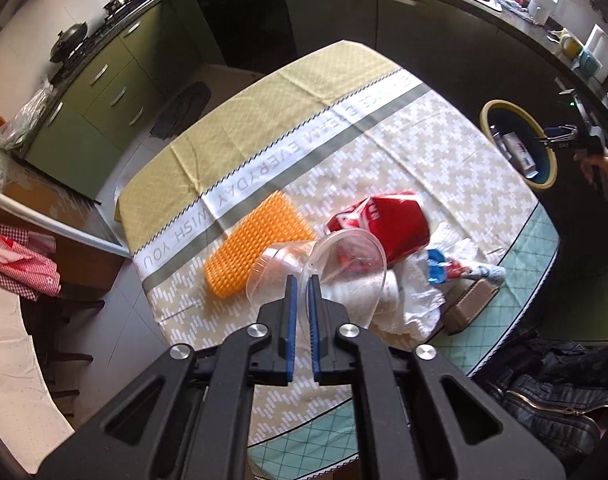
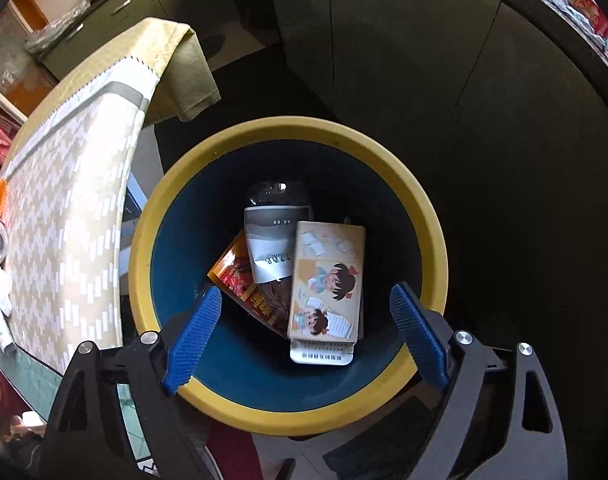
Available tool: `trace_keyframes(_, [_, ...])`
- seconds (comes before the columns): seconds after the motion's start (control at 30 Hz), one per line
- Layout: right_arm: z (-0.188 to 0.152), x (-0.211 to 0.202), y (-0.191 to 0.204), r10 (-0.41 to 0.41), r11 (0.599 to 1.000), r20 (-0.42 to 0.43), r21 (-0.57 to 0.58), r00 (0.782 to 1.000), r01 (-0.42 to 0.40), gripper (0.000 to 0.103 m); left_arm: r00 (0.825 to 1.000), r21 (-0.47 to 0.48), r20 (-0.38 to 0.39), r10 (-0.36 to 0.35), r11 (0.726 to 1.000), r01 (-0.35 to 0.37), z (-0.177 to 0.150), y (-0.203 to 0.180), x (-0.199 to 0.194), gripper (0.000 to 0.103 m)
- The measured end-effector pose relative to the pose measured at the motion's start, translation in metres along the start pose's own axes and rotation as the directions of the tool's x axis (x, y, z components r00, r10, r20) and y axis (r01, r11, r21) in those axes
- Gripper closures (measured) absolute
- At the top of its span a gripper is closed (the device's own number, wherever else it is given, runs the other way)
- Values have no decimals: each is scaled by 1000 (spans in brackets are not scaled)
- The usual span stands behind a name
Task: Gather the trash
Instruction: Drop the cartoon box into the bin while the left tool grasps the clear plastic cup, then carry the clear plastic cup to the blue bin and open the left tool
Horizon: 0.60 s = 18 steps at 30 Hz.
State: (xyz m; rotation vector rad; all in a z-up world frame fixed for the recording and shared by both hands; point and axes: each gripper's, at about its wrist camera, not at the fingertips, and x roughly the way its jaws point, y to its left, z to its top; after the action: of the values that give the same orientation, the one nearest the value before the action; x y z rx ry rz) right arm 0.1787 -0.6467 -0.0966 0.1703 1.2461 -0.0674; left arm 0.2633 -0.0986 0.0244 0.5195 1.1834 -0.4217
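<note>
- Left gripper (image 1: 302, 280) pinched on the rim of a clear plastic cup (image 1: 343, 268), blue pads nearly together with the thin wall between them.
- A second clear cup (image 1: 278, 266) lying on its side just left, against an orange spiky mat (image 1: 256, 244).
- Behind the cups, a crushed red carton (image 1: 387, 224); to the right, white crumpled paper (image 1: 411, 304), a blue-and-red wrapper (image 1: 441, 268), a small brown box (image 1: 469, 306), all on the patterned tablecloth (image 1: 423, 152).
- Right gripper (image 2: 305, 312) spread wide and holding nothing, hanging over the yellow-rimmed blue bin (image 2: 288, 132).
- Inside the bin: a cartoon-printed box (image 2: 327, 280), a red snack packet (image 2: 244, 280), a labelled dark bottle (image 2: 274, 232).
</note>
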Motion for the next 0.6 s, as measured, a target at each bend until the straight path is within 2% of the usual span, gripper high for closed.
trace_keyframes(0.13, [-15,-36,-2,1,1000,58,16,998,-2,19,998,91,47,-53,995,48,36,-43,-20,97])
trace_keyframes(0.27, [-46,-78,-10,-26,999,131,24,991,23,19,991,223,70,-118,970,99,81,-110,-27,97])
trace_keyframes(0.4, [-77,-109,-30,-66,996,189,75,980,52,19,981,364,66,-184,920,148,127,-191,-12,97])
trace_keyframes(0.53, [-114,-127,-60,-87,987,212,149,973,56,19,973,461,17,-232,865,198,168,-276,28,97])
trace_keyframes(0.6, [-128,-129,-73,-92,981,211,185,973,52,19,968,481,-15,-249,847,226,185,-313,52,97])
